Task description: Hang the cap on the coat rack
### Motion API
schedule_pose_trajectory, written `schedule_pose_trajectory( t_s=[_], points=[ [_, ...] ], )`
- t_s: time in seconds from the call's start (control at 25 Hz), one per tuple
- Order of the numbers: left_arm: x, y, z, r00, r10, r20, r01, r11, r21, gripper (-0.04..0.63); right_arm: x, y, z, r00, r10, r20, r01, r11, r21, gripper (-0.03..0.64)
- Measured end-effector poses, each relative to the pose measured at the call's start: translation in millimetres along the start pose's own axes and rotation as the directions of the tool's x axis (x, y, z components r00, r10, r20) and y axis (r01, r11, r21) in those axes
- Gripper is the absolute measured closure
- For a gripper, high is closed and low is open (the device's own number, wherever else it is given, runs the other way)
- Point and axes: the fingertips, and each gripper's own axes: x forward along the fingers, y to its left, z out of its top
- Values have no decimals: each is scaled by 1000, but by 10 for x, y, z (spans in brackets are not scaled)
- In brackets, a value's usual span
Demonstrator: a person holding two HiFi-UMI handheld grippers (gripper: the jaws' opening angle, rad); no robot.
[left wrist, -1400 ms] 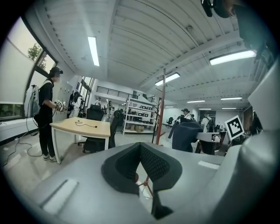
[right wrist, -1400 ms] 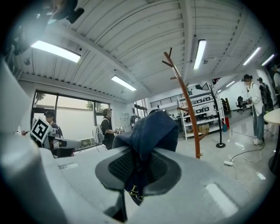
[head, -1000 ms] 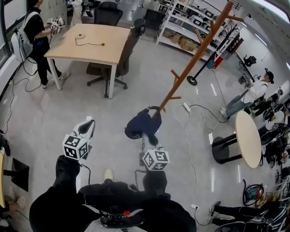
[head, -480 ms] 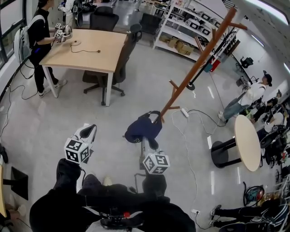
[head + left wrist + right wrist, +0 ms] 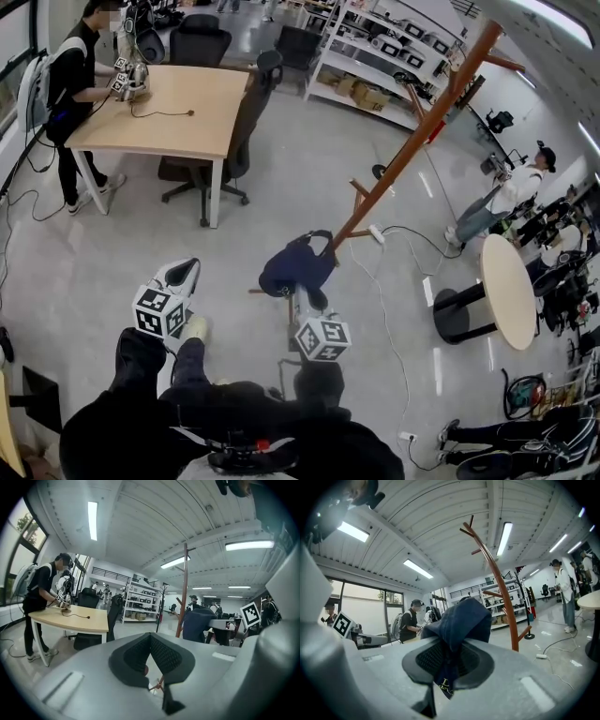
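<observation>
- The right gripper (image 5: pixel 304 296) is pinching the cap (image 5: pixel 295 265) at mid-frame in the head view. In the right gripper view its pads are pressing on a fold of the navy cloth, and the crown is bulging up above them.
- The left gripper (image 5: pixel 181 269) is sitting at lower left, well apart from the cap. Its fingertips are pressed together with nothing between them.
- The rack (image 5: pixel 412 141) is slanting from mid-frame to the upper right, and the cap is showing just beside its lower part. The step in hand looks like the carry to a peg.
- A side peg (image 5: pixel 493 593) is jutting left of the pole at centre right in the right gripper view. It seems the nearest target.
- To do this well, the gripper is probably best kept level, bringing the cap's hollow side or back strap up over the peg tip.
- The pinch is taking in only a fold, so a slow approach is likely safer.
- Opening the pads is best saved until the peg is bearing the cap's weight, or the cap may drop.
</observation>
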Motion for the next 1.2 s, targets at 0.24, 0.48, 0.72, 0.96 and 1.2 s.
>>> schedule_pose_trajectory(
  t_s=[0.24, 0.48, 0.72, 0.96, 1.2],
  points=[
    [390, 271, 206, 998, -59, -19, 59, 998, 14, 592, 328, 11, 106, 999, -39, 10, 38, 999, 6, 571],
    [848, 407, 466, 989, -146, -35, 147, 989, 36, 592, 598, -91, 209, 993, -115, 18, 114, 993, 28, 571],
    [1213, 513, 571, 974, -218, -59, 221, 975, 37, 592, 784, -209, 309, 981, -190, 29, 189, 981, 35, 571],
    [1563, 608, 608, 951, -299, -80, 302, 953, 28, 592, 880, -281, 379, 961, -272, 47, 270, 962, 46, 571],
    [1876, 576, 629, 923, -372, -101, 376, 926, 28, 592, 912, -353, 467, 939, -337, 69, 335, 941, 42, 571]
  ],
)
